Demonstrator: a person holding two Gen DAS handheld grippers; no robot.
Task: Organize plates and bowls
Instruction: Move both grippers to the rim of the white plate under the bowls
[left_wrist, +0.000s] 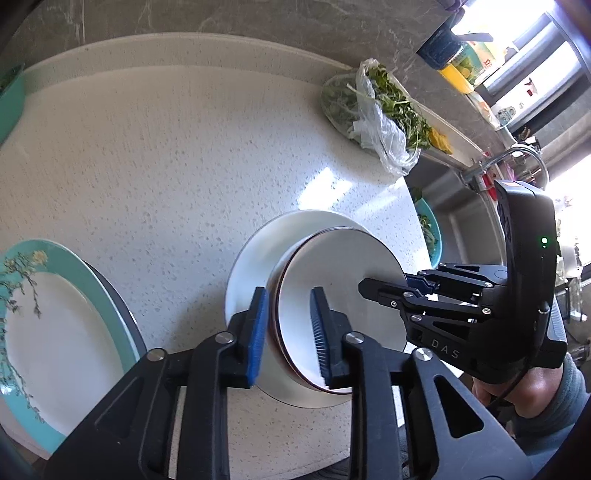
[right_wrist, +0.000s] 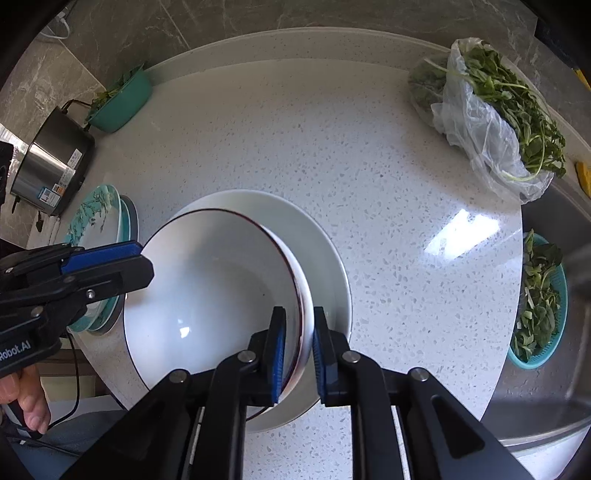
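A white bowl with a dark red rim rests tilted in a larger white plate on the speckled counter. My left gripper straddles the bowl's left rim, one blue pad outside and one inside; a gap shows, so it is open. My right gripper is shut on the opposite rim, pads pressed on the wall. Each gripper shows in the other's view: right gripper, left gripper. A stack of teal floral plates lies to the left.
A plastic bag of greens lies at the counter's far right. A teal colander of leaves sits in the sink on the right. A steel pot and a teal bowl of greens stand at the far left.
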